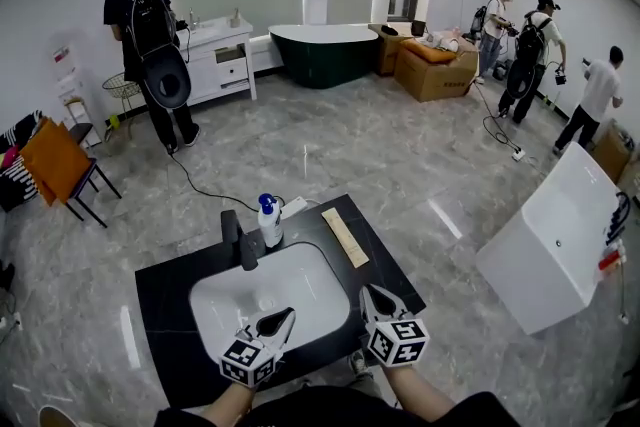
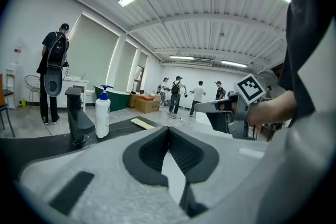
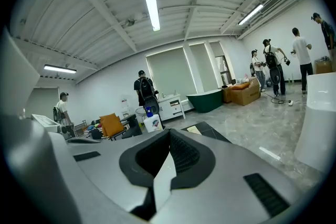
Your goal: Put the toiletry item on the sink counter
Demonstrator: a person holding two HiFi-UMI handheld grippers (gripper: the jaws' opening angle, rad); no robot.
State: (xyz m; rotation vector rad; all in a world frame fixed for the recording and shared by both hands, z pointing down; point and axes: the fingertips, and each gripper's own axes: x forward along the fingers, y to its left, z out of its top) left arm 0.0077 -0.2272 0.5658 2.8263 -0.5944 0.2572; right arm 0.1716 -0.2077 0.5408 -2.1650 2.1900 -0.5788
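Hovering above sink counter (image 1: 165,315): left gripper (image 1: 284,317), right gripper (image 1: 369,295), jaws together, empty; forearms (image 1: 232,402) cut off.

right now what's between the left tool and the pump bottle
In the head view, only the bare white sink bowl lies between the left tool and the pump bottle; the tap stands beside it.

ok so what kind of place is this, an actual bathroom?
Not a real bathroom, likely an open studio or showroom hall: the black sink counter stands free on a wide stone-look floor, with a dark green bathtub and a white vanity by the far wall.
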